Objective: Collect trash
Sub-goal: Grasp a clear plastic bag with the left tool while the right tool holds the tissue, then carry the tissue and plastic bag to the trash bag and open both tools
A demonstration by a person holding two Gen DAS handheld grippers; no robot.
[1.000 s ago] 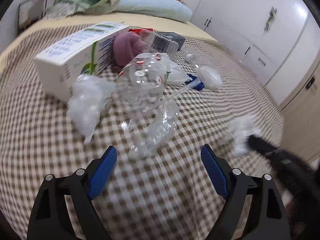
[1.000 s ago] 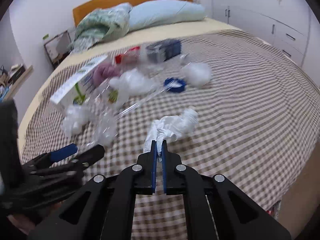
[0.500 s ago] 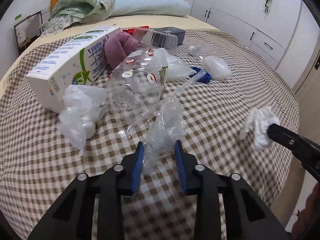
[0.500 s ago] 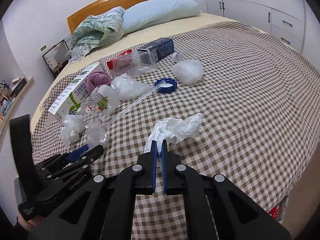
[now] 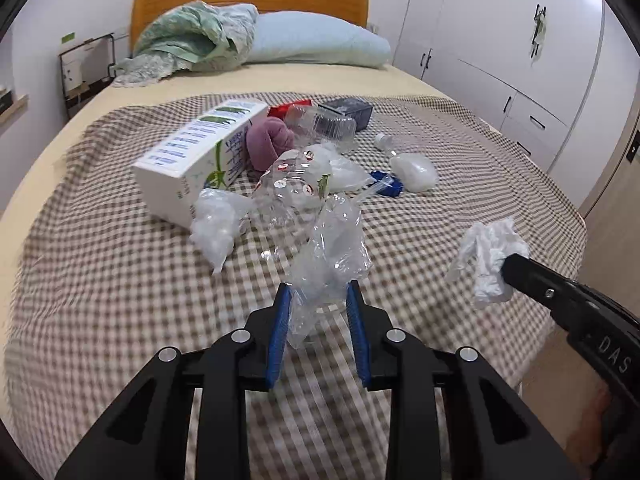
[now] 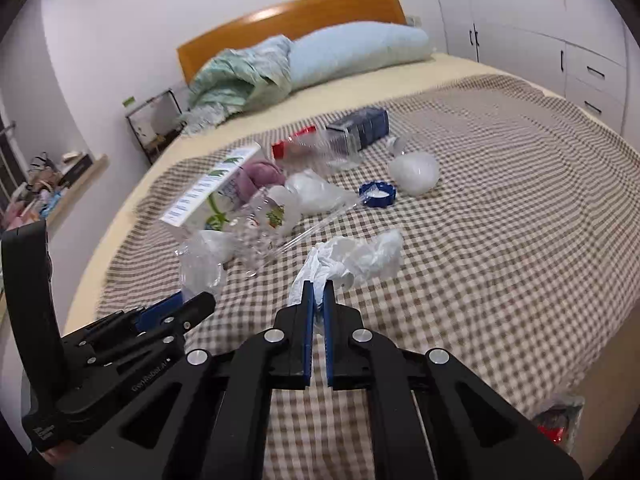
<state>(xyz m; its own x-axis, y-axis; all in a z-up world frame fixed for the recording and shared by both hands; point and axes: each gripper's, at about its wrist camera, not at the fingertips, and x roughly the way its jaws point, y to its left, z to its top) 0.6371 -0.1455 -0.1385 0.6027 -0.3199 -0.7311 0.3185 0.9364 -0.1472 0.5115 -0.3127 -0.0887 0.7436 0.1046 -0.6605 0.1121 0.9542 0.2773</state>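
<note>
Both grippers have lifted their loads off the checked bedspread [image 5: 100,280] since a second ago, when the left gripper [image 5: 316,292] stood wide open over the clear plastic wrapper [image 5: 332,248]; now its blue pads are clamped on that wrapper's lower end. The wrapper is crumpled, see-through and shiny, and stands up from the pads at the centre of the left view. The right gripper [image 6: 318,290] is clenched on one crumpled white tissue [image 6: 356,258], which bunches just above the fingertips in the middle of the right view and shows at the right edge of the left view.

More litter lies on the bedspread in the upper middle of both views: one white carton [image 5: 200,156] lying on its side, one purple cloth ball [image 5: 268,142] beside it, one clear printed bag [image 5: 292,188], two whitish plastic bundles [image 5: 216,224] [image 5: 414,166], one blue ring-shaped lid [image 6: 376,194], one clear plastic tub [image 5: 324,124], one dark blue box [image 5: 348,110] and one red item [image 5: 288,109] partly hidden behind the tub. One pale blue pillow [image 5: 320,44] and one green blanket [image 5: 196,40] lie by the headboard.
</note>
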